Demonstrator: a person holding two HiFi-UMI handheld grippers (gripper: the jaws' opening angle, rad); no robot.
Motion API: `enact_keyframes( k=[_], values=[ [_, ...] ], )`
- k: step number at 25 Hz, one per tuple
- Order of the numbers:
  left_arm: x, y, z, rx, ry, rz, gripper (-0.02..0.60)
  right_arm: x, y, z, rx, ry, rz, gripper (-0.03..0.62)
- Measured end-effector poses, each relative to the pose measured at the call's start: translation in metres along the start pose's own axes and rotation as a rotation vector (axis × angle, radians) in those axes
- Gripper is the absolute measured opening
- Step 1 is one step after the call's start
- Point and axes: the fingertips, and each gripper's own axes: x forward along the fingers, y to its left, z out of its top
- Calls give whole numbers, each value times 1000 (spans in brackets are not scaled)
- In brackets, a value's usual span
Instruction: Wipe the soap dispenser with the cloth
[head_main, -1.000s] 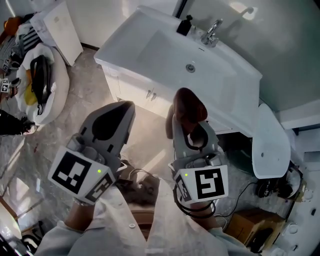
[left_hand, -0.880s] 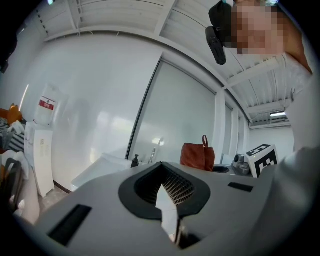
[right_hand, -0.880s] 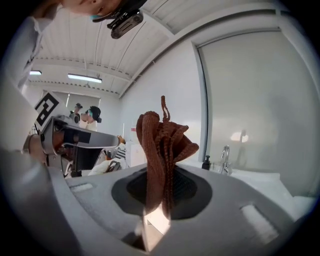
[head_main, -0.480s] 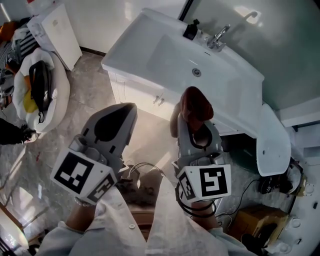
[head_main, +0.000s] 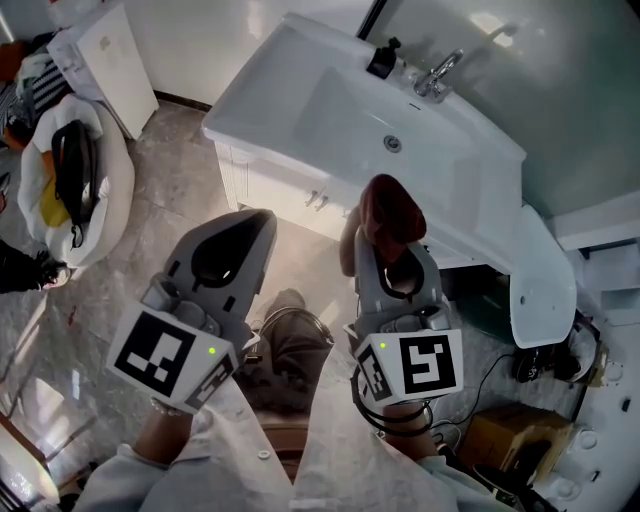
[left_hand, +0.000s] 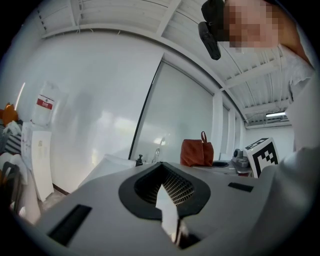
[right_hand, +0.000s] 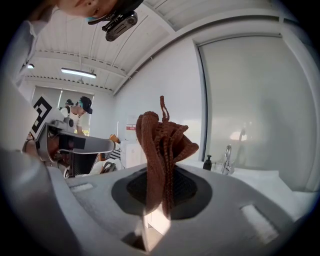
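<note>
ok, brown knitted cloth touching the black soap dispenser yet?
Apart. Head view: the brown cloth, clamped in the right tool, hangs at the white sink's near edge; the black dispenser stands at its far rim.

Rough knit against hard shine
The cloth (right_hand: 162, 150) is coarse knitted fabric; the basin (head_main: 300, 110) smooth, glossy white; the tap (head_main: 437, 72) polished metal.

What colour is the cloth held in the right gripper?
Reddish brown, with a knitted texture; the cloth shows best in the right gripper view.

Bunched brown cloth (right_hand: 162, 145) upright in the tight right claw (right_hand: 159, 202), soap dispenser (right_hand: 207, 162) beside faucet (right_hand: 227, 159) beyond.
</note>
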Motion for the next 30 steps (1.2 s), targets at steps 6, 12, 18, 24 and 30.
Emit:
enact_keyframes(
  k=[6,12,18,24,30],
  values=[
    [6,14,5,-2,-4,9,5,16,-6,5,23,-9,-5,55],
    [23,25,3,-14,-3,16,5,35,-19,5,18,-13,-2,55],
    [52,38,10,-6,1,19,5,65,-41,6,29,-10,8,55],
    [85,58,19,-7,6,32,5,102,-63,14,35,-20,21,55],
    [134,80,22,-32,19,60,5,138,-101,14,50,-11,18,55]
  ],
)
